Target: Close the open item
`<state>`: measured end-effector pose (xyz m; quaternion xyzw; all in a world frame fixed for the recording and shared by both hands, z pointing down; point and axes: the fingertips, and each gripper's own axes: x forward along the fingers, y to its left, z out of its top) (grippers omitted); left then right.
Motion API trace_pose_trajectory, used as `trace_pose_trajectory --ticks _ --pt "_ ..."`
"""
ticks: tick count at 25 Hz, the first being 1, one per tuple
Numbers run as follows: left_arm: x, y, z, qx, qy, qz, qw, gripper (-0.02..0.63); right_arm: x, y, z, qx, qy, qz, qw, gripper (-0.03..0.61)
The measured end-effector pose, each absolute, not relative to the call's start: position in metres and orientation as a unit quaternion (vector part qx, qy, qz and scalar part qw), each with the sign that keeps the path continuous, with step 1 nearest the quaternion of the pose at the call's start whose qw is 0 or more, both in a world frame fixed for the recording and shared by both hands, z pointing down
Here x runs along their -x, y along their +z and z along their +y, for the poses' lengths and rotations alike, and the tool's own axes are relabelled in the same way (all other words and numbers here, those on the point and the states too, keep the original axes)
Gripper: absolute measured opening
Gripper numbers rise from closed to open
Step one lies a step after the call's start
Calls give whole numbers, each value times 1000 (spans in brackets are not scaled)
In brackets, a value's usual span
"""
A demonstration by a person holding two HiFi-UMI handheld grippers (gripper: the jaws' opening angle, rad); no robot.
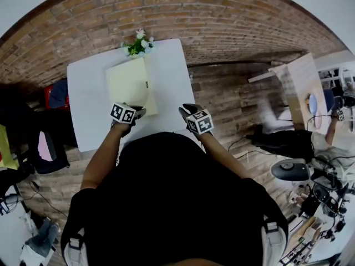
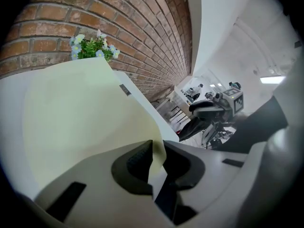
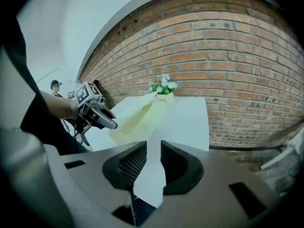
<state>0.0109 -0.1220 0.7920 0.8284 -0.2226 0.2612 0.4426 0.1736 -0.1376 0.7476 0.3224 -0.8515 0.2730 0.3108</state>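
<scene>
Your left gripper (image 2: 156,161) pinches the raised cover of the folder (image 1: 128,85). Your right gripper (image 3: 153,163) hangs over the table (image 1: 166,65), jaws slightly apart, empty.

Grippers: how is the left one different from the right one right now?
The left gripper pinches the lifted cover of the yellow folder in its jaws; the right gripper has its jaws apart, nothing between them. The left gripper is at the folder; the right gripper points at bare white table. Both carry a marker cube.
</scene>
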Motion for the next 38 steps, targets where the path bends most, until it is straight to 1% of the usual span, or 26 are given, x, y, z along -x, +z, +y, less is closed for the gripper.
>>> trace_pose_trajectory --ticks 23,31,38 --pt "-31 835 -125 -803 295 -196 480 64 -199 753 -133 -341 287 -835 323 92" --pt "-34 842 -127 -790 310 -191 493 68 -202 754 -141 -345 284 -839 310 95" --pt "-38 851 -127 -777 322 -185 508 72 -206 760 -140 -344 292 -835 315 97"
